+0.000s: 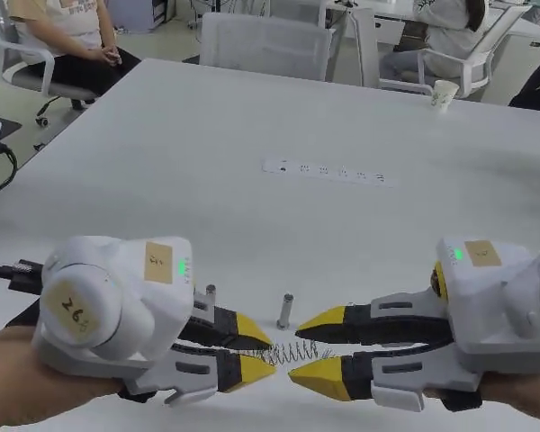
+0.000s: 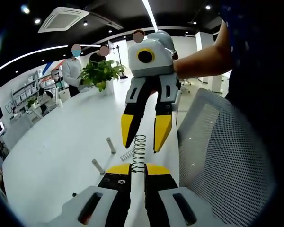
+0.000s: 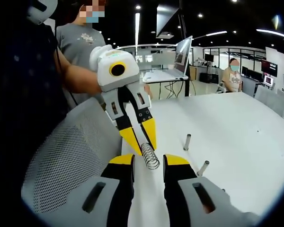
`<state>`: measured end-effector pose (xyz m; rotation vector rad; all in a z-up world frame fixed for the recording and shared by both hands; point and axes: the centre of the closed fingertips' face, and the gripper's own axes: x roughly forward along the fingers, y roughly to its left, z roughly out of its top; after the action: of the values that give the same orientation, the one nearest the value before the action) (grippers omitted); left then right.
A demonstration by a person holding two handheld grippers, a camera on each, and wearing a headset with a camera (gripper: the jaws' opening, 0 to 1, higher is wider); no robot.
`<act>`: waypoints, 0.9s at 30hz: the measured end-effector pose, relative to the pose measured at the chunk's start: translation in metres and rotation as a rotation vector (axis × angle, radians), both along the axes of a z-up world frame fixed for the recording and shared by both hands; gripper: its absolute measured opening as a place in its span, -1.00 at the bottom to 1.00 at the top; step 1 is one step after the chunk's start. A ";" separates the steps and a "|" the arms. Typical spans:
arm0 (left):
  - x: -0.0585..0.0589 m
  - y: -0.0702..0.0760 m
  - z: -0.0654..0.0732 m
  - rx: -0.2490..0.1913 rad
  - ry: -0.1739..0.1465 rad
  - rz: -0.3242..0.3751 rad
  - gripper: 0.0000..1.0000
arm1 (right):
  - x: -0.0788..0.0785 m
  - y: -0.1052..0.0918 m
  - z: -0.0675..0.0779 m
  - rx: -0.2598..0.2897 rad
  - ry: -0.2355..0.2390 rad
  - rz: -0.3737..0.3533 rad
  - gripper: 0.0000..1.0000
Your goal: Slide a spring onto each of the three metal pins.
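bright even overhead office light, soft faint shadows, sharp head view, fisheye bending in gripper views

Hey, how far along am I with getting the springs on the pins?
Nothing looks done yet: both pins in view stand bare. In hand: the left gripper is shut on one end of a spring, with the right gripper open around the other end. Left: all three springs onto pins.

The left gripper (image 1: 272, 354) hides part of 1 pin (image 1: 210, 291) (and of the spring (image 1: 292, 353)).
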<state>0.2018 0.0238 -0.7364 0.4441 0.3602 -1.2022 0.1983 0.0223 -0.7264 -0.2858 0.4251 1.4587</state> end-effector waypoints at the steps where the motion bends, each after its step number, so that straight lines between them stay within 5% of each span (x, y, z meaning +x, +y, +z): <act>1: -0.001 -0.001 0.001 -0.004 -0.004 -0.003 -0.96 | 0.000 0.001 0.000 0.002 0.005 0.001 -0.59; 27: -0.004 -0.008 0.010 -0.065 -0.015 0.003 -0.96 | -0.003 0.003 0.002 0.000 0.099 -0.003 -0.79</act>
<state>0.1982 0.0159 -0.7263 0.3964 0.3081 -1.2036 0.1953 0.0258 -0.7249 -0.2140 0.5050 1.4744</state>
